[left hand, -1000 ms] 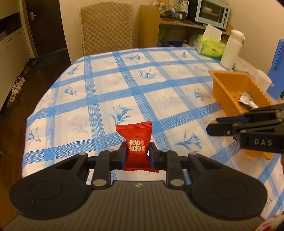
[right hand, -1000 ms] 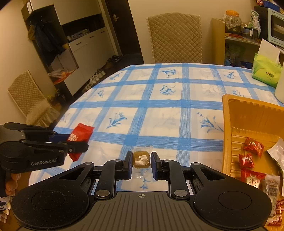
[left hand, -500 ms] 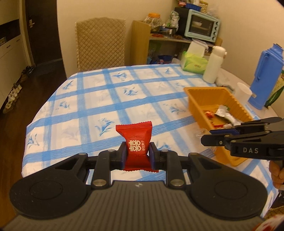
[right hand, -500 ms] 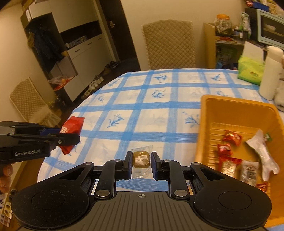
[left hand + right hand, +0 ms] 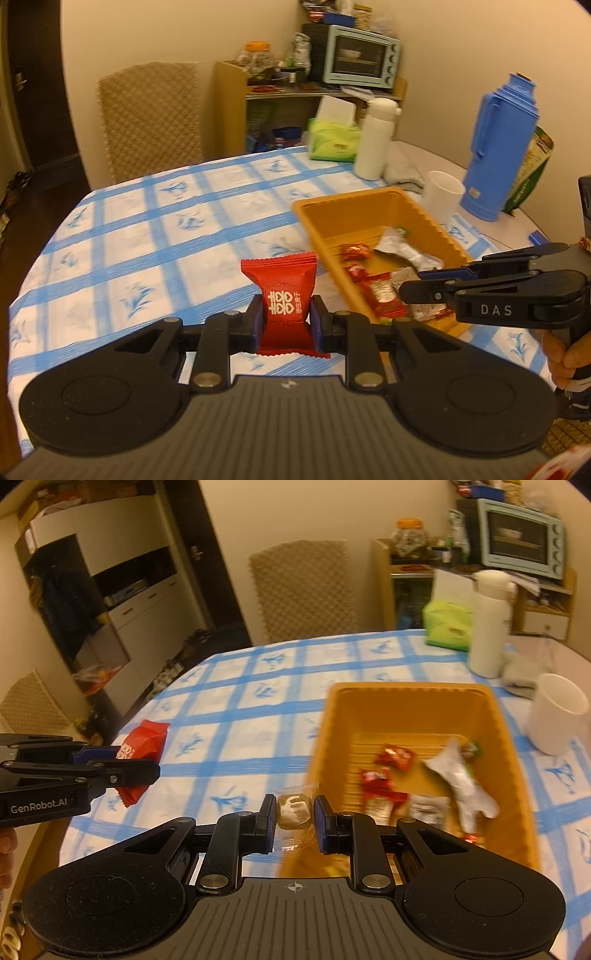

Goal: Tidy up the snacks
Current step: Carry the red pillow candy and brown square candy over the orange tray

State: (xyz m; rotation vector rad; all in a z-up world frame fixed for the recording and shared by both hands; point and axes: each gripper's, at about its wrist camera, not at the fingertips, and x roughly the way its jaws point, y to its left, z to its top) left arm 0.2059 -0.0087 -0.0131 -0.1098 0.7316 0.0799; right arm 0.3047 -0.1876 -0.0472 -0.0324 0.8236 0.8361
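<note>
A: Since a second ago you've swung both grippers toward the orange basket; it now fills far more of each view than before.

B: What am I holding?

A: Your left gripper pinches a red candy packet upright between its fingers, above the blue-checked tablecloth. Your right gripper is clamped on a brown candy in clear wrap, just at the basket's near left wall.

B: And in the basket?

A: Several red wrapped snacks and a silver packet lie on its floor.

B: Farther out?

A: A white cup stands beside the basket, then a white bottle and green tissue box. A blue thermos stands at the table's right edge.
</note>
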